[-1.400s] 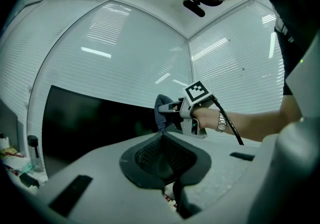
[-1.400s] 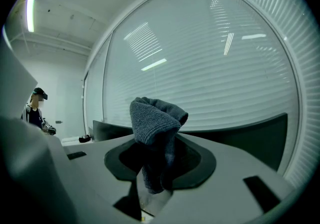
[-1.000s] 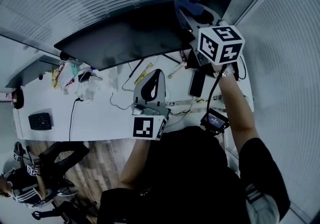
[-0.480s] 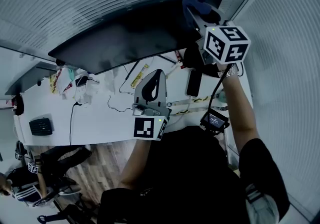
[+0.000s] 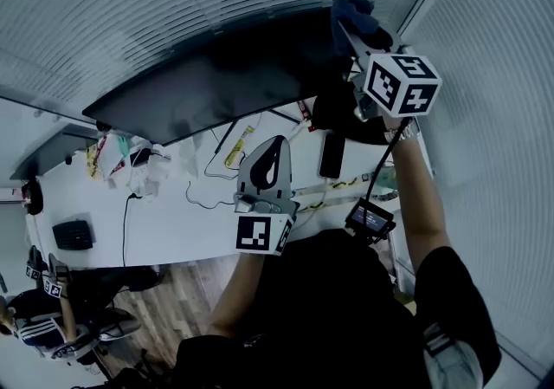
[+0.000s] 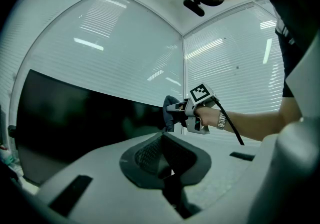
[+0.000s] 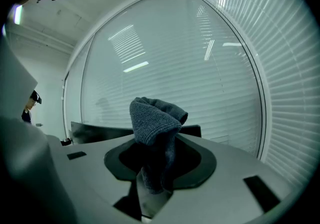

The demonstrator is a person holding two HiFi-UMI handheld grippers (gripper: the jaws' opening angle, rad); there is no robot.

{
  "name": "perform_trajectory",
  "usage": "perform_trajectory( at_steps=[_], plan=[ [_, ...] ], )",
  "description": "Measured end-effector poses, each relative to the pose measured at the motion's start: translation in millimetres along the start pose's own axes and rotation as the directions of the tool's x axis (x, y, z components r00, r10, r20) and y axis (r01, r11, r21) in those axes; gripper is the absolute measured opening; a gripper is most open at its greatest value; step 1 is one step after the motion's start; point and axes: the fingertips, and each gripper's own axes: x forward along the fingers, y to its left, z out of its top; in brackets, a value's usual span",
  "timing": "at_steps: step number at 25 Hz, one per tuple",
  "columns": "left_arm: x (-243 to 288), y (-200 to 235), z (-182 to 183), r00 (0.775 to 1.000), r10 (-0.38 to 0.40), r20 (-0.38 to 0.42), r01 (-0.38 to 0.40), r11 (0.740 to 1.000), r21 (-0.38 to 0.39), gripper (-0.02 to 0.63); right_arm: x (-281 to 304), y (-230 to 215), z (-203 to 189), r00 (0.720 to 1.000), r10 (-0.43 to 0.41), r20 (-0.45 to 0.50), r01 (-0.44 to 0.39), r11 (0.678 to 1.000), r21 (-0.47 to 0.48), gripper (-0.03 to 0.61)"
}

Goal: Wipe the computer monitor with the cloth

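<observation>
Currently right claw (image 5: 351,32) pinches the bunched grey cloth (image 7: 155,118), held at the upper right corner of the dark computer monitor (image 5: 216,75). Left claw (image 6: 163,137) is pressed together, empty, raised over the white bench (image 5: 173,214), well apart from the cloth.

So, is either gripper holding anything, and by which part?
The right gripper pinches the cloth by its bunched lower end; the rest sticks out past the jaws. The left gripper is shut, empty.
</observation>
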Motion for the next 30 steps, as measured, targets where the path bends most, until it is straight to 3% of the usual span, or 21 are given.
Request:
perform_trajectory(
  at_steps=[30],
  plan=[
    [6.3,-16.7,-10.3,0.999,-0.04,-0.018,0.04,0.999,-0.003,0.007,-17.0,-55.5,5.5,0.994,-0.104,0.041,0.104,0.994,0.02,0.14]
  ],
)
